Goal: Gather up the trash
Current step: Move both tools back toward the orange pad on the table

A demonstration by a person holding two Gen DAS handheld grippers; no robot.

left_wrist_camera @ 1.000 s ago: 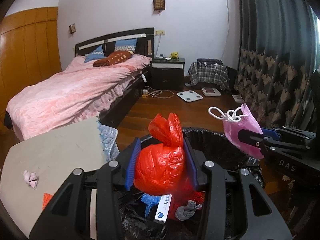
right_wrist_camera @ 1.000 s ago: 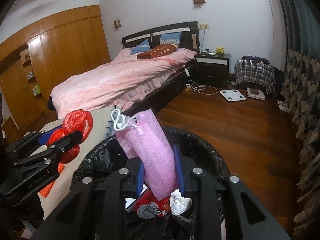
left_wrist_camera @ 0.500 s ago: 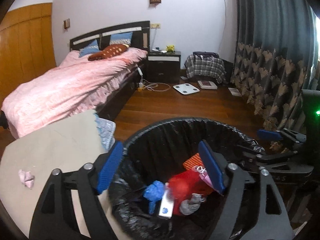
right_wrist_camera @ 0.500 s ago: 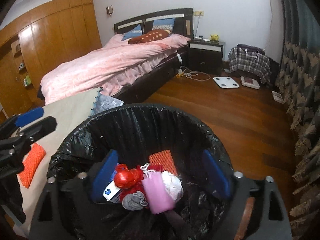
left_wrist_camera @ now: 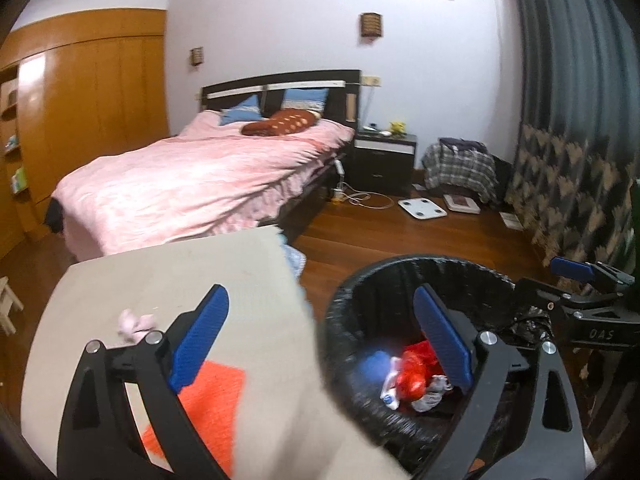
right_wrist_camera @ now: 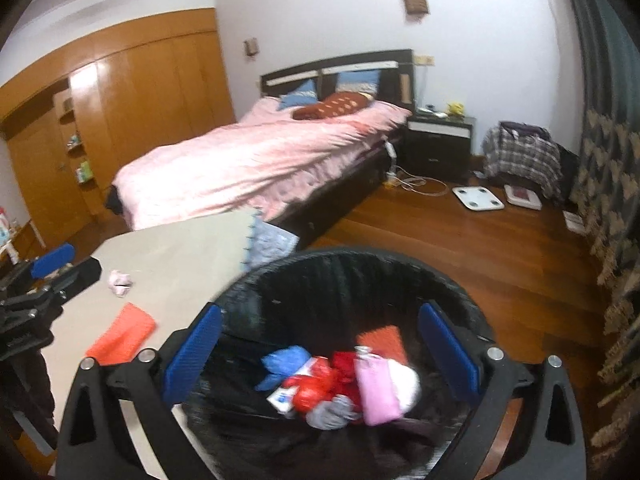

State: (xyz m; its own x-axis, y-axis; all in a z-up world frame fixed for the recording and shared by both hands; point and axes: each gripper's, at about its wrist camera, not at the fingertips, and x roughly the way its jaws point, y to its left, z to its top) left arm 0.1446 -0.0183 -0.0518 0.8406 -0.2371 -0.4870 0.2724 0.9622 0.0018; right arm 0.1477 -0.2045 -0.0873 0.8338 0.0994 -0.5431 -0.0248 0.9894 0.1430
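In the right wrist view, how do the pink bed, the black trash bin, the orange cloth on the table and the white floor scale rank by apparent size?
1. bed and trash bin: similar; the bin is nearer, so unsure
2. orange cloth
3. floor scale

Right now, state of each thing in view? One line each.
left gripper: jaws opening, nothing between them
right gripper: jaws opening, nothing between them
trash bin: lined with a black bag, partly filled
red bag: lying in the bin
pink bag: lying in the bin
orange cloth: flat on the table
pink scrap: crumpled on the table
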